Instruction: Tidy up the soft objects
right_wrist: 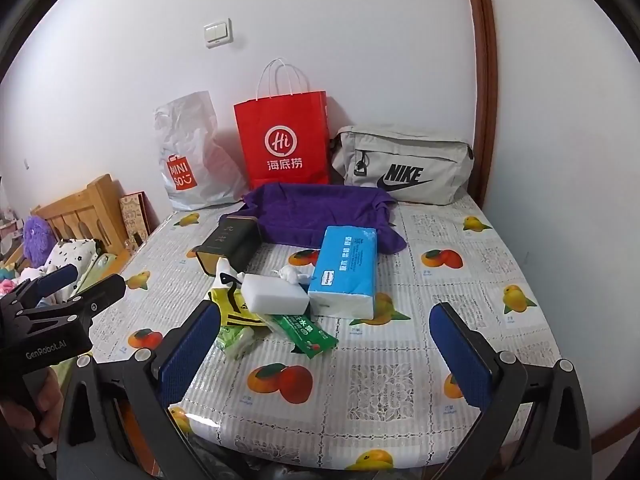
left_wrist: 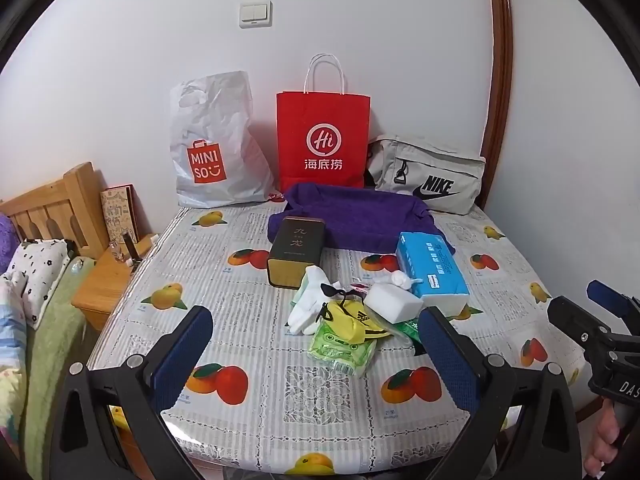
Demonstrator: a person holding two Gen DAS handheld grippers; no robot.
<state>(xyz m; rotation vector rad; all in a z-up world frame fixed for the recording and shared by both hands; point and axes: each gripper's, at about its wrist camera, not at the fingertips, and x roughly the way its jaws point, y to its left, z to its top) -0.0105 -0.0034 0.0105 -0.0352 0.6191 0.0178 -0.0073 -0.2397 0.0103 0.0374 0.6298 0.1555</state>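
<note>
A pile of small soft things lies mid-table: a blue tissue pack (left_wrist: 434, 270) (right_wrist: 346, 270), a white sponge block (left_wrist: 394, 298) (right_wrist: 276, 294), a yellow pouch (left_wrist: 352, 318) (right_wrist: 234, 308), white fabric (left_wrist: 310, 300), green packets (left_wrist: 344, 350) (right_wrist: 306, 330). A purple towel (left_wrist: 360, 216) (right_wrist: 320, 210) lies behind them. My left gripper (left_wrist: 316, 352) is open and empty above the table's near edge, just short of the pile. My right gripper (right_wrist: 326, 356) is open and empty, near the front edge, right of the pile.
A dark tin box (left_wrist: 296, 250) (right_wrist: 232, 248) stands left of the towel. Against the wall stand a white Miniso bag (left_wrist: 212, 148), a red paper bag (left_wrist: 322, 140) and a grey Nike bag (left_wrist: 428, 178). A wooden bed frame (left_wrist: 52, 204) and nightstand are at the left.
</note>
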